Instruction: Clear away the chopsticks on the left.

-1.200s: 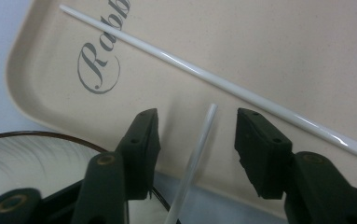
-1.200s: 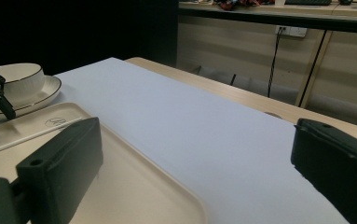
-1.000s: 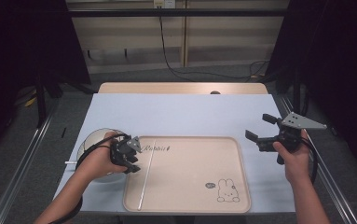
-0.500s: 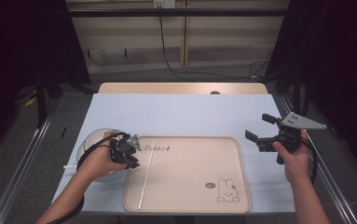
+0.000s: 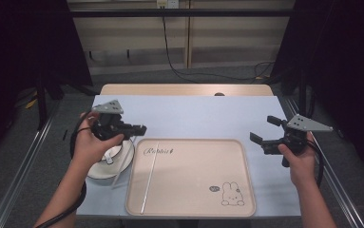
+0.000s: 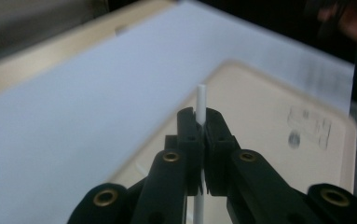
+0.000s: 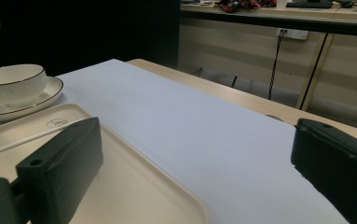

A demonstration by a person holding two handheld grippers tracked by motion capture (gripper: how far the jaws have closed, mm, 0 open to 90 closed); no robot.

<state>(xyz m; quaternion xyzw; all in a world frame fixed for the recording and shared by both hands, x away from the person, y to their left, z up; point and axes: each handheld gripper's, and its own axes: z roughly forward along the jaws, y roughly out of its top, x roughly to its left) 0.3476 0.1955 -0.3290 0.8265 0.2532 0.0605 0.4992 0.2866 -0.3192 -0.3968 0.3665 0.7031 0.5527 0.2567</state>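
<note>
The left gripper [image 6: 203, 128], jaws just closed on a thin white stick [image 6: 201, 99], lifts it beside the rabbit tray [image 5: 246, 190], likely bound for placement; the right gripper [image 5: 265, 133] waits wide open.

The tray [image 5: 189, 175] reads "Rabbit" (in cursive script) near its upper left corner.

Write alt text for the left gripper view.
The left gripper pinches a thin white stick between its shut black jaws, above a beige tray on a pale blue table.
</note>
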